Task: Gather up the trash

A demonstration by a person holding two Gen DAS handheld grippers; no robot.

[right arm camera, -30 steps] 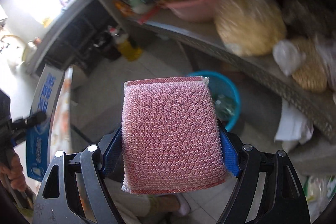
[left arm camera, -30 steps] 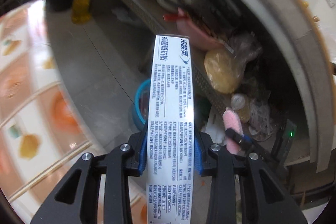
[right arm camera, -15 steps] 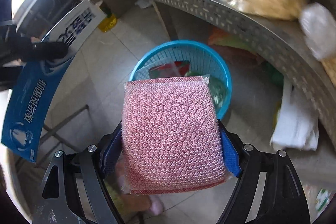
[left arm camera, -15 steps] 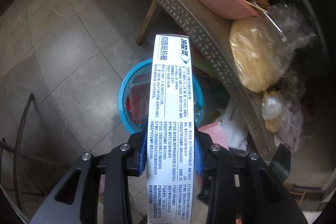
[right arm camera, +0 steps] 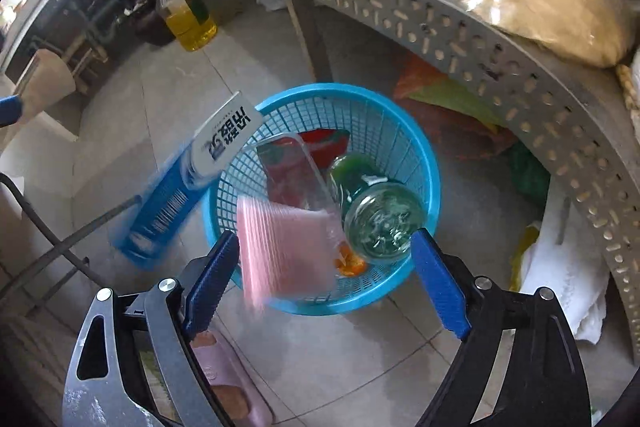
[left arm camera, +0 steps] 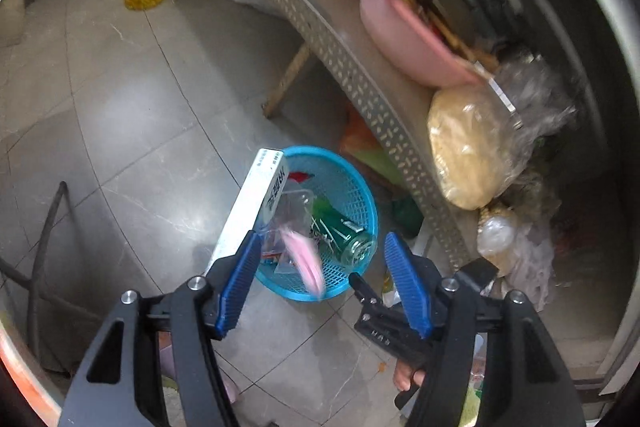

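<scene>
Hovering over the blue basket (right arm camera: 416, 163), your left tongs (left arm camera: 324, 287) and right tongs (right arm camera: 332, 279) have just been opening; released, the carton (right arm camera: 192, 171) and pink sponge (right arm camera: 284, 255) blur at its rim.

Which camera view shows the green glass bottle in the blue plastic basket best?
The right wrist view: the green glass bottle lies there large, its round base toward the camera, inside the blue plastic basket. The left wrist view shows it smaller and from its side.
</scene>
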